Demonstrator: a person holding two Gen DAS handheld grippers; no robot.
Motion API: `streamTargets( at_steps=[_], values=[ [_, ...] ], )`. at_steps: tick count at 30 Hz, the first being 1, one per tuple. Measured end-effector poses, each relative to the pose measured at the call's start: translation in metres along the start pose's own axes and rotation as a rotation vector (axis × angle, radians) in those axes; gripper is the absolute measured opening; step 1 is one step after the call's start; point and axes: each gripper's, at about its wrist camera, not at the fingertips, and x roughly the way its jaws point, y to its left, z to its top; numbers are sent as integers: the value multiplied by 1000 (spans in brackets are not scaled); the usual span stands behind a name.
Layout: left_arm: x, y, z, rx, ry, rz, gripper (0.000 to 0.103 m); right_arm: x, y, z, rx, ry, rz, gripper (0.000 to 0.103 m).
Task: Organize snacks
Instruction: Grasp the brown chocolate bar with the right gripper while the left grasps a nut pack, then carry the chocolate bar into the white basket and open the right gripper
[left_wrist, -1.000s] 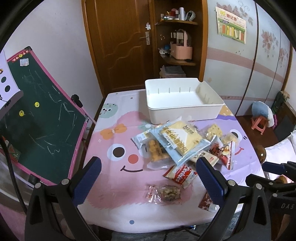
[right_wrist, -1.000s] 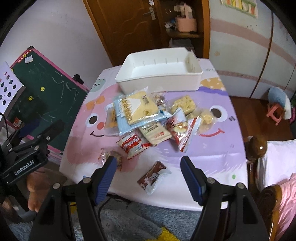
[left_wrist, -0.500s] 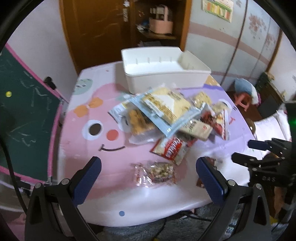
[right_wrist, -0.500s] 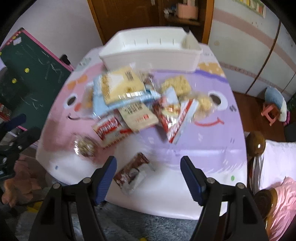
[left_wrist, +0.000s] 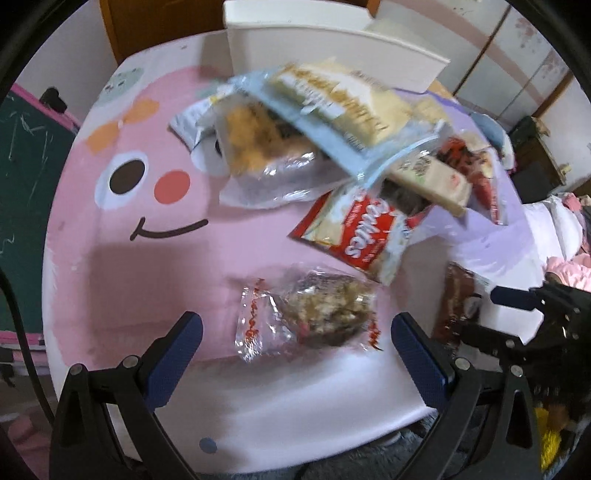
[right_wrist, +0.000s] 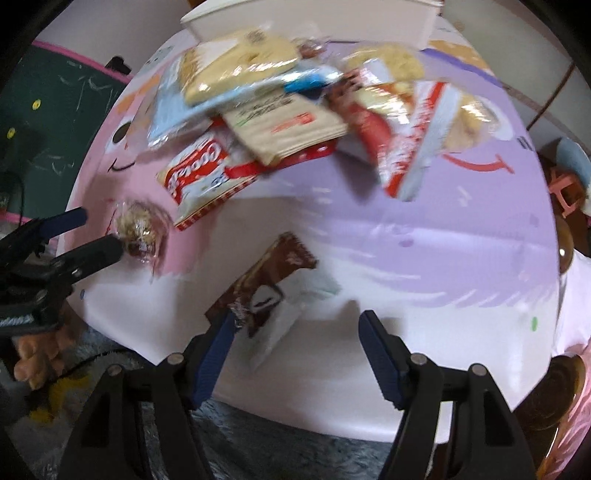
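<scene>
While the left hand-held gripper (left_wrist: 295, 354) gapes over a nut snack (left_wrist: 325, 310), the right hand-held gripper (right_wrist: 297, 345) narrows, brown packet (right_wrist: 258, 284) ungripped.

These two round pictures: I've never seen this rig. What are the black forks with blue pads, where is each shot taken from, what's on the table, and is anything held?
The forks are hand-held grippers; a person carries one in each hand, with a wide-angle camera on each that looks along its two fingers.

One picture is from the left gripper, the other from the right gripper. Each also shows the other gripper at its edge.

On the cartoon tablecloth lies a heap of snack packets before a white bin. Nearer are a red cookie packet, a clear nut-bar packet and a brown packet.

Nothing is held. The left gripper is open over the nut-bar packet. The right gripper's jaws are closing a little over the brown packet, and its pads do not press on it.
</scene>
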Motion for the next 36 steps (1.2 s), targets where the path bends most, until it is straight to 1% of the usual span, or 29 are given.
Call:
streamTargets(
  at_steps=[4,8,10,12,13,15,17,19,20,21,22,26,29,32,35,36],
  values=[
    [11,-4,5,16,0,31,102,5,13,4,-48,-7,-43,65],
    [22,-13,10,33,26,42,102,9,25,8,-96,-22,-89,61],
    [32,-17,13,42,42,54,102,11,31,9,-112,-33,-100,57],
    [39,-22,15,49,57,61,102,12,37,10,-127,-45,-106,49],
    [40,-23,16,54,58,67,102,13,40,11,-137,-51,-109,47],
    [43,-28,18,67,57,81,102,15,46,12,-146,-62,-111,40],
    [43,-33,18,67,57,83,101,15,48,13,-146,-73,-112,36],
    [40,-35,18,62,42,76,90,14,47,15,-132,-79,-98,34],
    [35,-35,16,64,26,72,72,11,42,10,-126,-81,-90,32],
    [31,-36,17,66,13,67,47,11,42,11,-121,-82,-84,32],
    [28,-36,18,60,10,55,39,11,41,11,-118,-84,-82,31],
    [21,-36,20,32,16,43,37,5,38,8,-118,-102,-74,29],
    [10,-33,18,19,6,25,37,-13,29,6,-124,-135,-69,28],
    [-19,-34,23,35,-55,13,37,-37,21,7,-121,-185,-44,28],
    [-52,-46,42,63,-142,18,37,-66,19,15,-119,-248,-26,28],
    [-64,-48,49,73,-175,20,37,-79,18,23,-123,-279,-22,28]
  ],
)
